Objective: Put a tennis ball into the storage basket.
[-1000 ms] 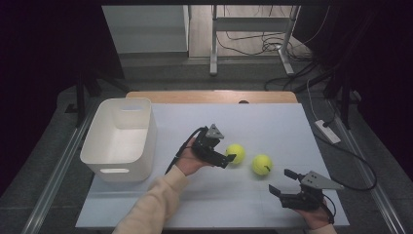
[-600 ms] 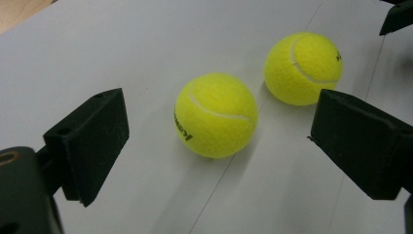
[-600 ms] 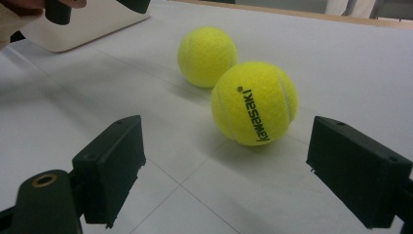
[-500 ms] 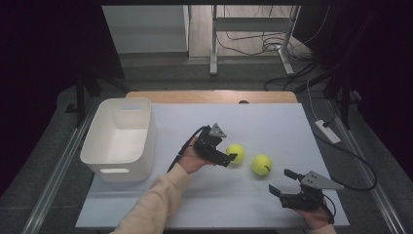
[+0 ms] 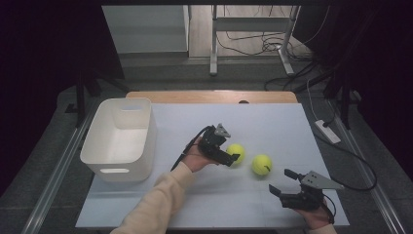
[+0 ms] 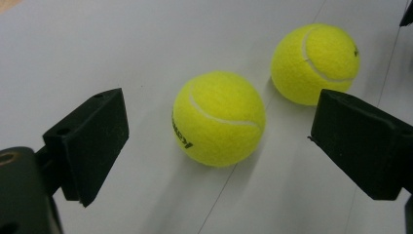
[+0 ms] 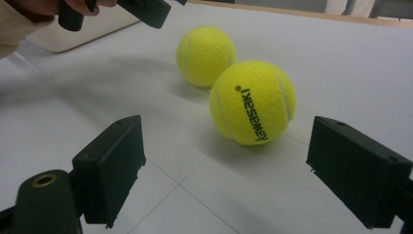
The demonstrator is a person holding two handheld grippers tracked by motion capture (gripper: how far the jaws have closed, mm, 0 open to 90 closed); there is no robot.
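Two tennis balls are lying on the white table (image 5: 272, 126), side by side near its middle: the left ball (image 5: 235, 152) and the right ball (image 5: 261, 164), just apart from each other. One white bin (image 5: 121, 139) is standing at the table's left. Two hand-held grippers are working the scene. The left hand-held gripper (image 5: 235, 158) is hovering at the left ball with its jaws spread wide, the ball sitting between them and touching neither in the left gripper view. The right hand-held gripper (image 5: 283, 182) is waiting near the right ball, toward the near right corner, jaws likewise spread. Since a second ago, the left hand-held gripper is edging closer onto its ball; the right one is holding its place.
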